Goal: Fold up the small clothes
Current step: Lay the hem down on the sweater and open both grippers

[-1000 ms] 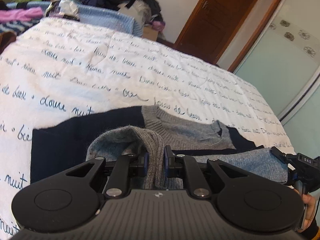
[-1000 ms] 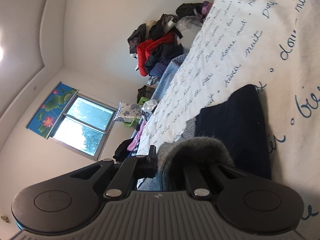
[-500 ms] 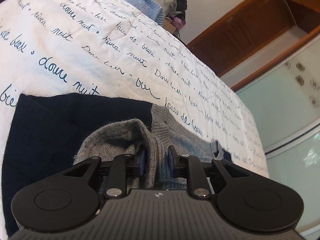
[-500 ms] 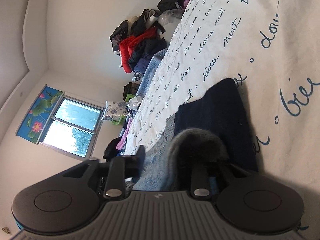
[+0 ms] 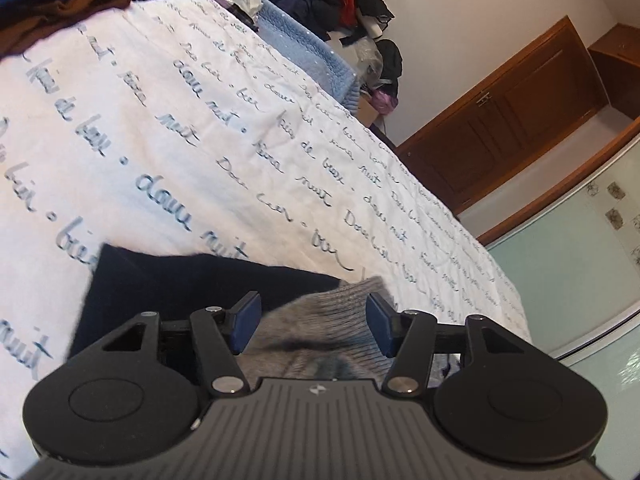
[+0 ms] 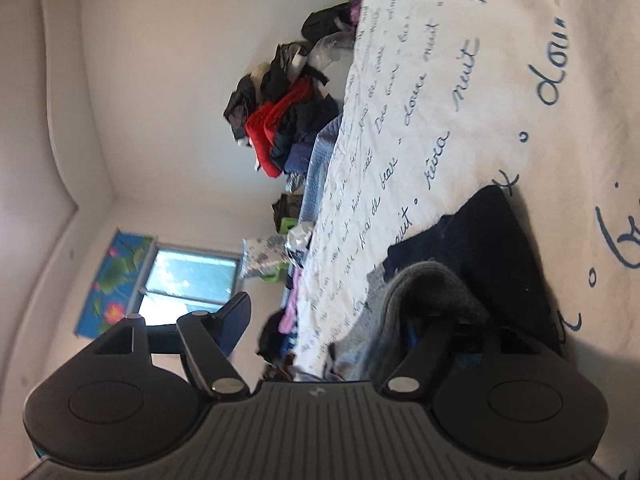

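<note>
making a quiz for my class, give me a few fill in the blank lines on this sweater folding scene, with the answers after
1. The grey knit sweater lies on a ____ garment.
2. The bedspread is white with ____ handwriting.
3. The left gripper has its jaws ____, pads clear of the knit.
4. In the right wrist view, a ____ garment shows brightest in the pile of clothes by the wall.

Missing words: dark navy; blue; open; red

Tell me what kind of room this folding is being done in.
Most likely a bedroom: the sweater lies on a bed with a script-printed white quilt, clothes are heaped at its far end, and a wooden door and a window show beyond.
</note>
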Tool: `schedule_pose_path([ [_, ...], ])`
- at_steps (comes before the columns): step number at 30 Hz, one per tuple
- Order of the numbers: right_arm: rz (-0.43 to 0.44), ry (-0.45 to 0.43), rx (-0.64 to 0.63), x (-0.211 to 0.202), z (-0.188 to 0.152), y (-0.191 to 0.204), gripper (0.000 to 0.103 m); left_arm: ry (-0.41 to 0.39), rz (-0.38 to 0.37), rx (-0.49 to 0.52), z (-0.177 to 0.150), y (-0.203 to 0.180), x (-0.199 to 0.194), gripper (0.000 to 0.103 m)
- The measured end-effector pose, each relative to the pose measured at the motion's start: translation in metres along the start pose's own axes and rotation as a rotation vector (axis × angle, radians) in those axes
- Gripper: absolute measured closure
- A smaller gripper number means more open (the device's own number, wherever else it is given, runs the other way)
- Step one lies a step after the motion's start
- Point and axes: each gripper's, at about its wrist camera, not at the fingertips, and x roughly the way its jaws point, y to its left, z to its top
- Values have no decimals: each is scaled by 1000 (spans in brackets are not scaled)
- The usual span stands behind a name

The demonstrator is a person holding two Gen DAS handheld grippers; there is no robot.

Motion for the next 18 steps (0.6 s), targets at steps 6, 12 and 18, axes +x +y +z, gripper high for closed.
schedule_pose_path([
  [6, 43, -54, 101, -1, 9, -10, 22, 61, 40, 93, 1, 11, -11, 42],
  [12, 17, -66, 90, 12, 14, -3, 16, 101, 44, 204, -11, 11, -12, 41],
  [18, -1, -111, 58, 24, 21, 5, 14, 87, 13, 303, -13, -19, 5, 41],
])
